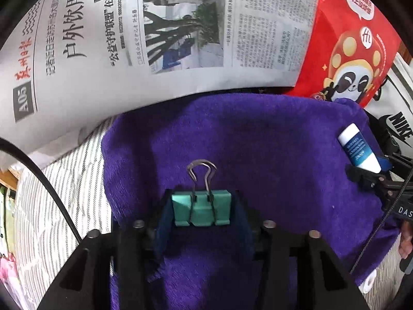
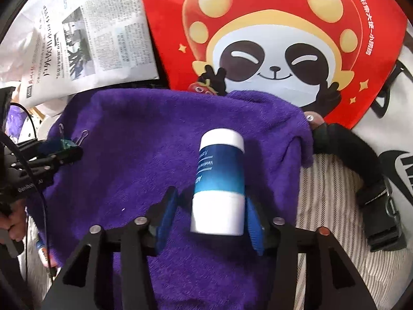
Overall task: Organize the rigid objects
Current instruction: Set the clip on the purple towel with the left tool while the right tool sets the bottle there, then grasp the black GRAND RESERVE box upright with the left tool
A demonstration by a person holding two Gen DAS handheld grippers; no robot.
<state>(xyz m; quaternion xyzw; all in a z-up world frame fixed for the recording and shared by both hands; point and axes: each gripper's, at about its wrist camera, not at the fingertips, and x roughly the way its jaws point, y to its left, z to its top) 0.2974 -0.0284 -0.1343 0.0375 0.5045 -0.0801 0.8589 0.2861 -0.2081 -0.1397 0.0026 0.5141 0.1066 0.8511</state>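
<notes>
My left gripper [image 1: 201,210] is shut on a teal binder clip [image 1: 201,209], its wire handles pointing away, just above a purple towel [image 1: 258,149]. My right gripper [image 2: 210,214] holds a white and blue tube [image 2: 219,183] between its blue pads; the left pad stands slightly off the tube, the right pad touches it. In the left wrist view the tube [image 1: 358,149] and right gripper [image 1: 371,175] show at the right edge of the towel. In the right wrist view the left gripper [image 2: 64,152] with the clip [image 2: 65,143] shows at the towel's left edge.
A newspaper [image 1: 129,38] lies behind the towel on the left. A red panda-print bag [image 2: 271,38] stands behind on the right. A white Nike bag [image 2: 397,134] with a black strap and buckle [image 2: 382,222] is at the right. Striped cloth [image 1: 59,206] lies under the towel.
</notes>
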